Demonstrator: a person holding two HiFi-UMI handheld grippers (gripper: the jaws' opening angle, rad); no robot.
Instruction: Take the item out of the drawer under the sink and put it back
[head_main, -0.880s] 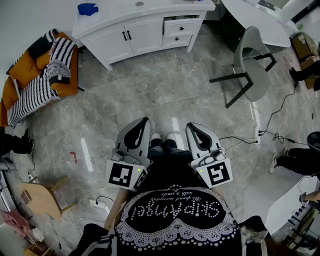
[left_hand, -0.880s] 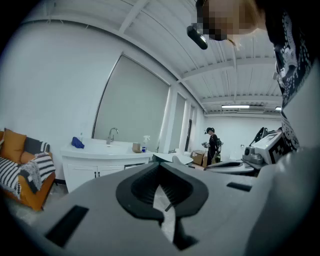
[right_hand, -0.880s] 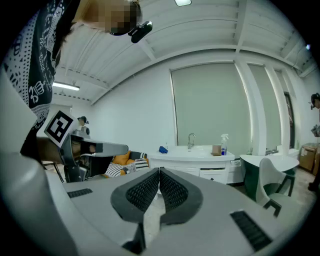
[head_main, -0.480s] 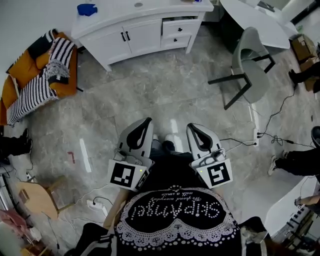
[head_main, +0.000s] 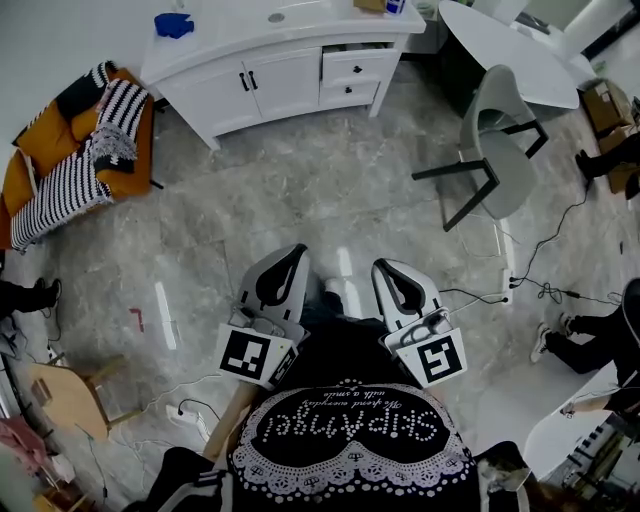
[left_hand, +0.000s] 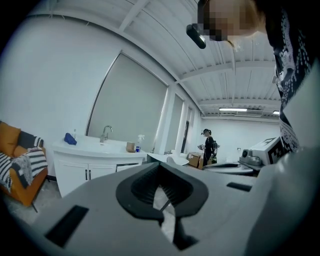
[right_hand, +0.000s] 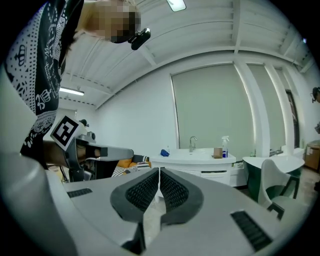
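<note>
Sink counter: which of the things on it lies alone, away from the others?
The crumpled blue cloth, at the left end of the counter in the head view. The brown box and the spray bottle stand together at the right end.

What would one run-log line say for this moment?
left gripper: shut, empty | right gripper: shut, empty | sink cabinet: across floor, untouched

Setting: mock home interior inside a studio or lab hall.
- White sink cabinet (head_main: 270, 75) with faucet (left_hand: 105, 132) standing against a bare wall.
- Orange sofa (head_main: 40, 150), grey chair (head_main: 500, 130) and round white tabletop (head_main: 510, 50) sitting on marble-look floor (head_main: 330, 190).
- Cables (head_main: 545, 235) trailing across it.
- Cardboard boxes (head_main: 603, 90) lying at the edge.
- Strip light (left_hand: 232, 109) glowing overhead.
</note>
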